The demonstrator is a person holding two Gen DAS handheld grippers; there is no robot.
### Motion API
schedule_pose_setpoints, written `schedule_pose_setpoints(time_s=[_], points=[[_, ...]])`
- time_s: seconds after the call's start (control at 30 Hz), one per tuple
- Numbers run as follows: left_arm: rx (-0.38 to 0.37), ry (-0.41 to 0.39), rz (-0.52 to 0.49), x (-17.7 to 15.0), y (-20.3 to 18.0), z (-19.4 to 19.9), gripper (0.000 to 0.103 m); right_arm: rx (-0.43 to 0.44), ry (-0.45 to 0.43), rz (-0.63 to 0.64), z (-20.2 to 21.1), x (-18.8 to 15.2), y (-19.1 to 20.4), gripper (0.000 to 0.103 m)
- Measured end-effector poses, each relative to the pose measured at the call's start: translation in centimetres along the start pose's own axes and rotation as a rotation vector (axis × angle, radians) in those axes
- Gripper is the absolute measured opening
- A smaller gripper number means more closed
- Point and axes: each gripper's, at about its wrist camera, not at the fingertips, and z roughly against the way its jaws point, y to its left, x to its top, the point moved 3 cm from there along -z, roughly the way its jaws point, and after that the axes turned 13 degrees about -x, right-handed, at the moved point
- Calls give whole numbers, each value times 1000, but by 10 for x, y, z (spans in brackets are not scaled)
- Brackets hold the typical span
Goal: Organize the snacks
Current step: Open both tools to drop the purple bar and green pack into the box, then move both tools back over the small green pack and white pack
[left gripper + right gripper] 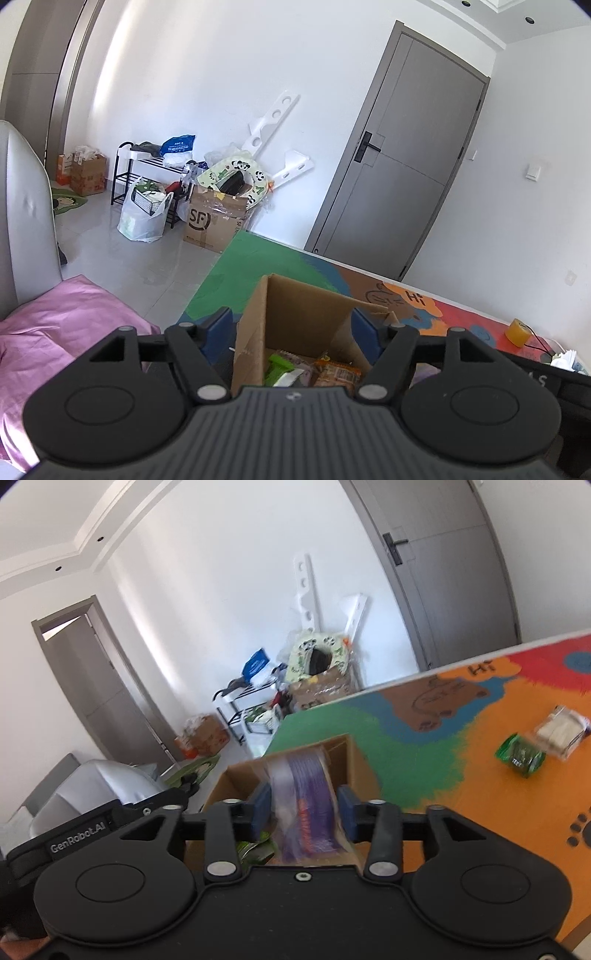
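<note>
Over the cardboard box [295, 771], the right gripper [303, 808] pinches a purple snack pack [308, 805] between its blue pads.

Some of the job looks done: a green pack [277, 367] and an orange pack [337, 373] already lie at the bottom of the box. The purple pack hangs just above the opening, so it is likely next to go in. Two more snacks wait on the colourful table [461, 775], well apart from the box: a green snack bag [521, 755] and a clear pack [559, 734] touching it. The left gripper [295, 328] is spread wide with nothing in it, one pad on each side of the box. The purple pack is blurry, so its words cannot be read. Both gripper bodies hide the near side of the box, so there may be more snacks inside.
</note>
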Motion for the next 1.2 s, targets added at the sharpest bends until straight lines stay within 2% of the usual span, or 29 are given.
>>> schedule_pose_setpoints(time_s=[0.17, 0.27, 0.53, 1.0, 1.07, 1.2], points=[[-13, 8, -4, -1, -6, 1, 75, -26, -33, -9, 15, 3, -11, 43], [-23, 21, -15, -5, -12, -1, 79, -61, -39, -11, 22, 2, -24, 47], [-49, 77, -39, -20, -31, -11, 82, -133, -17, -43, 33, -6, -65, 63], [-97, 142, -93, -40, -80, -26, 85, -186, -59, -112, 63, -8, -122, 94], [-101, 152, -93, -45, -87, -28, 91, -194, -61, -113, 66, -8, -130, 97], [-119, 174, -101, -53, -100, -31, 92, -209, -57, -120, 70, -7, -144, 100]])
